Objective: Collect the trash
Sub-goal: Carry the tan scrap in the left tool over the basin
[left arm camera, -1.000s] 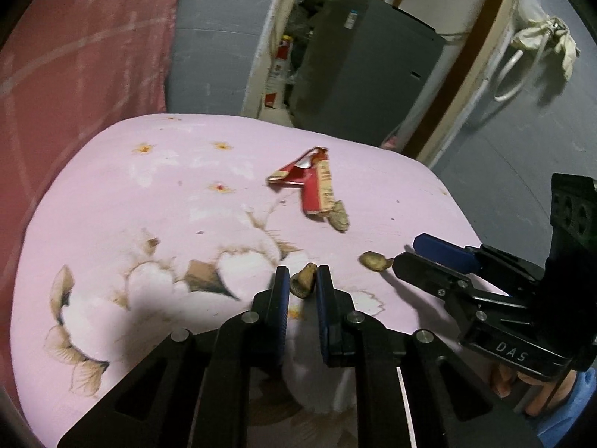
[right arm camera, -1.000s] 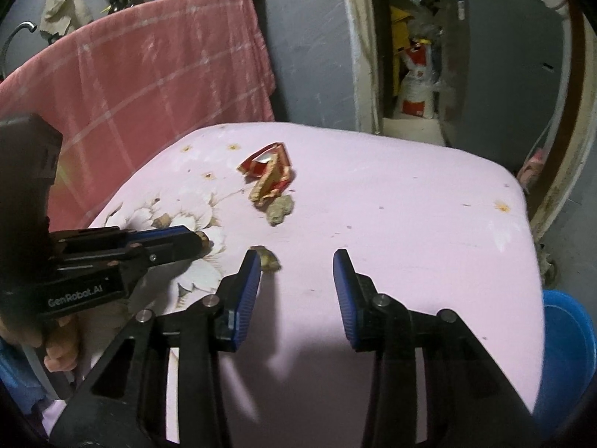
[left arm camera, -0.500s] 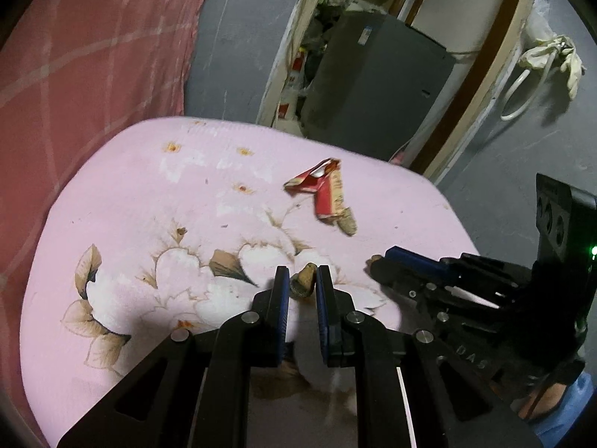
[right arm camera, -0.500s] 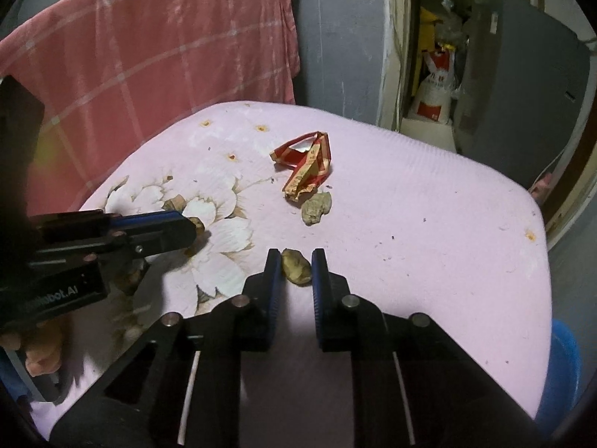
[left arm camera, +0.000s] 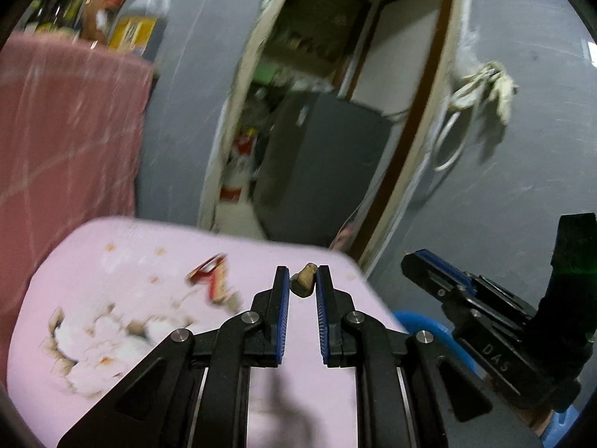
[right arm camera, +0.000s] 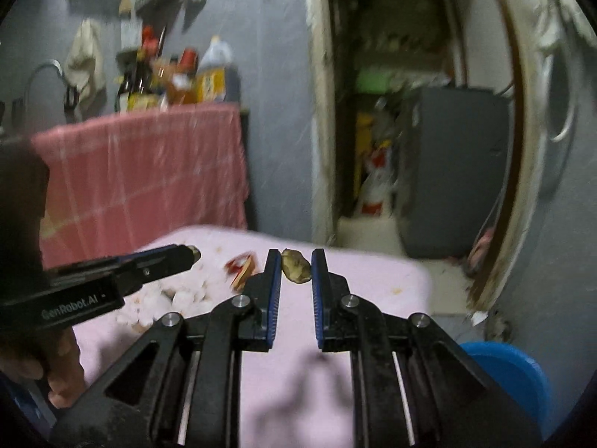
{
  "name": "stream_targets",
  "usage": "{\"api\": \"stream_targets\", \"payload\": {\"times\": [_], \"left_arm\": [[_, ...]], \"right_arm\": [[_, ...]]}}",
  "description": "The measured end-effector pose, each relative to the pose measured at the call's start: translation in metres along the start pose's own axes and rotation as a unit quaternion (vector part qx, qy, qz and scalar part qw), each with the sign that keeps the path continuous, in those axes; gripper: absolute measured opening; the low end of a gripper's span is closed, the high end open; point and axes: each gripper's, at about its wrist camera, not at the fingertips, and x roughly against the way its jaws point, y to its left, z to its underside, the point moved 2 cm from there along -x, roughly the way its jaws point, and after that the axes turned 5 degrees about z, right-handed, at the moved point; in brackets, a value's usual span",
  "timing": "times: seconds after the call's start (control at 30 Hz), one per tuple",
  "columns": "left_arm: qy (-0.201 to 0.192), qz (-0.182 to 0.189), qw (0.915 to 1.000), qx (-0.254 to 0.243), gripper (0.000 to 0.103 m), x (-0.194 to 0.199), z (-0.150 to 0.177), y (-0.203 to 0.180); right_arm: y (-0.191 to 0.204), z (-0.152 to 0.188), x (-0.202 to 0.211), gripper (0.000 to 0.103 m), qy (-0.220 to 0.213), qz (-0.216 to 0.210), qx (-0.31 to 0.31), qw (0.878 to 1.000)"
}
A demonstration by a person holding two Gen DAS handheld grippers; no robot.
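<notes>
My left gripper (left arm camera: 303,280) is shut on a small tan nutshell piece (left arm camera: 304,283) and holds it in the air above the pink floral table (left arm camera: 156,336). My right gripper (right arm camera: 294,263) is shut on another brownish shell piece (right arm camera: 296,266), also lifted above the table (right arm camera: 373,283). A crumpled red wrapper (left arm camera: 211,276) lies on the table with a shell scrap beside it; it also shows in the right wrist view (right arm camera: 240,267). The right gripper appears at the right of the left wrist view (left arm camera: 429,261), the left gripper at the left of the right wrist view (right arm camera: 192,252).
A blue bin (right arm camera: 511,373) stands on the floor to the right of the table, partly seen in the left wrist view (left arm camera: 429,328). A pink cloth (right arm camera: 149,171) hangs behind the table. A doorway with a grey cabinet (left arm camera: 317,164) lies beyond.
Both grippers have lifted off the table with their shell pieces, and the views have tilted up. The right gripper shut on its shell a second ago.
</notes>
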Motion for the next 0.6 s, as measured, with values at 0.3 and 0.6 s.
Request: {"api": "stream_targets", "payload": {"times": [0.3,0.6], "left_arm": [[-0.057,0.038,0.9972,-0.03,0.011,0.001,-0.014,-0.07],[-0.063,0.071,0.9933,-0.065,0.011,-0.007,-0.014,-0.13]], "right_arm": [[-0.047,-0.021,0.064,0.016,-0.072,0.062,-0.018,0.995],[-0.097,-0.01,0.11,0.016,-0.093,0.108,-0.047,0.989]]}}
